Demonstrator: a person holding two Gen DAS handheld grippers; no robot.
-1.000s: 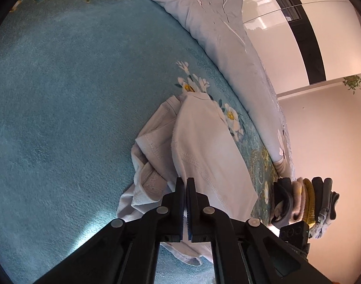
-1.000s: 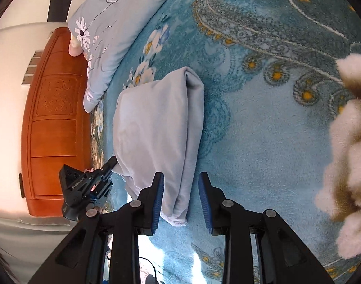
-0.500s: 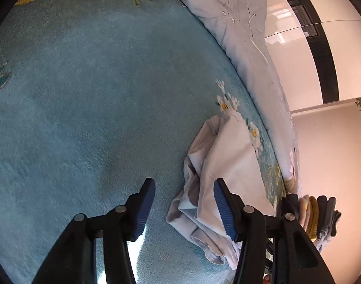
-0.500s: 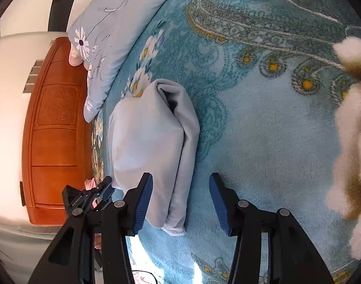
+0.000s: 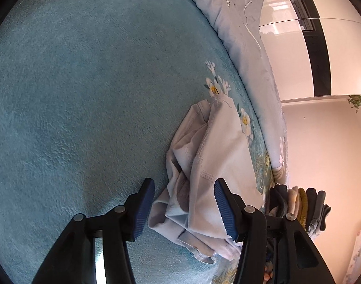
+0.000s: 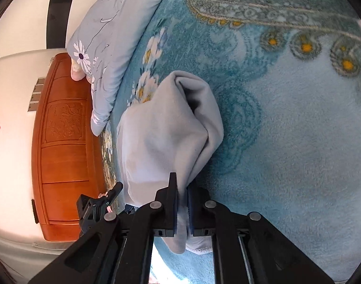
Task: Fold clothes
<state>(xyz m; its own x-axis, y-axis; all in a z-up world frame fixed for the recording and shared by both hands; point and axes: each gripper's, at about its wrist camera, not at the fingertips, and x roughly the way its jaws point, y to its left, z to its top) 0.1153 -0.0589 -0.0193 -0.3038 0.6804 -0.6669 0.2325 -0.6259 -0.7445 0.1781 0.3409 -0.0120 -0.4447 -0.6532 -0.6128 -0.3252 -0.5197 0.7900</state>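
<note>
Beside the blue quilt (image 6: 114, 33), on the teal blanket (image 5: 85, 94) | pale garment (image 6: 166, 139) lies partly folded, near edge bunched | right gripper (image 6: 182, 209) clenched on its near edge | left gripper (image 5: 184, 209) spread, holding nothing | advice: keep the pinched layers together, draw the edge flat and square.

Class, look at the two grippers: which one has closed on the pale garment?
The right gripper: its jaws pinch the pale garment. The left gripper stands open around the cloth.
</note>
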